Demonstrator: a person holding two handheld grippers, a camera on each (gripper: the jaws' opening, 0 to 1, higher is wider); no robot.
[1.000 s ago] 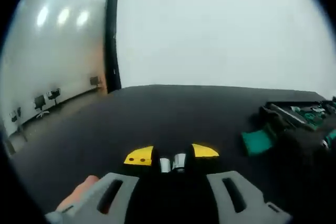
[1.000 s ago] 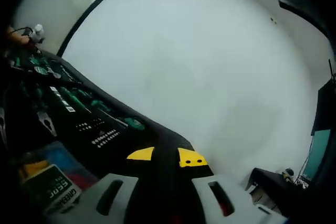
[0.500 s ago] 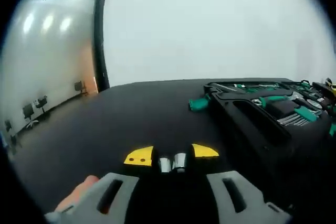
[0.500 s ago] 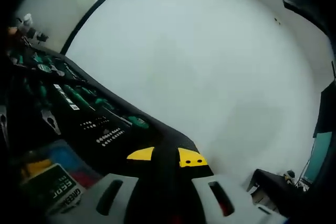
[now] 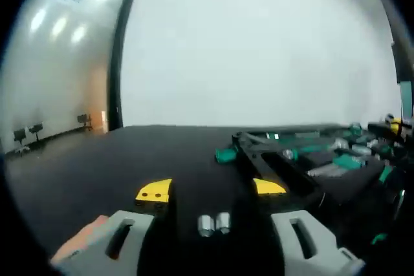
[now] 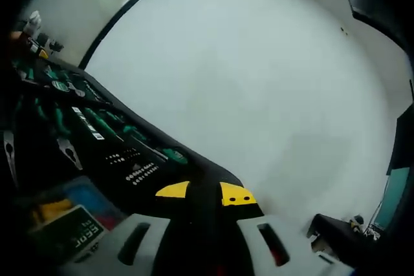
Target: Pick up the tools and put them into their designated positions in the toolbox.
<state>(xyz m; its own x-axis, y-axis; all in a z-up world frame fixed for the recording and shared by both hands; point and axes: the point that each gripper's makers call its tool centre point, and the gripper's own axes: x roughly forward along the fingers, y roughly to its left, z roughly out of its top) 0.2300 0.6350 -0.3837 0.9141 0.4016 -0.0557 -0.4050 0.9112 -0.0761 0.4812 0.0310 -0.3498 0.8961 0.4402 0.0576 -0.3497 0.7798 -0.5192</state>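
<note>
The open black toolbox (image 5: 304, 176) lies on the right of the left gripper view, with green-handled tools in its slots and one green handle (image 5: 226, 154) at its near corner. My left gripper (image 5: 211, 190) hovers over the black table, jaws apart. Two small silver ends (image 5: 214, 223) of a dark thing sit low between the jaws. In the right gripper view the toolbox (image 6: 39, 159) runs along the left, holding green screwdrivers (image 6: 97, 123), rows of bits (image 6: 139, 171) and pliers (image 6: 68, 151). My right gripper (image 6: 205, 192) is shut, with nothing visible between its yellow tips.
The black table (image 5: 116, 159) stretches left of the toolbox, with a white wall behind. A person's finger (image 5: 81, 250) shows at the lower left of the left gripper. A green-labelled packet (image 6: 68, 234) and a blue and yellow item (image 6: 68, 201) lie by the toolbox's near end.
My left gripper's jaws have spread wider and the silver ends have sunk lower between them. The left view has swung toward the toolbox. The right view has barely shifted.
</note>
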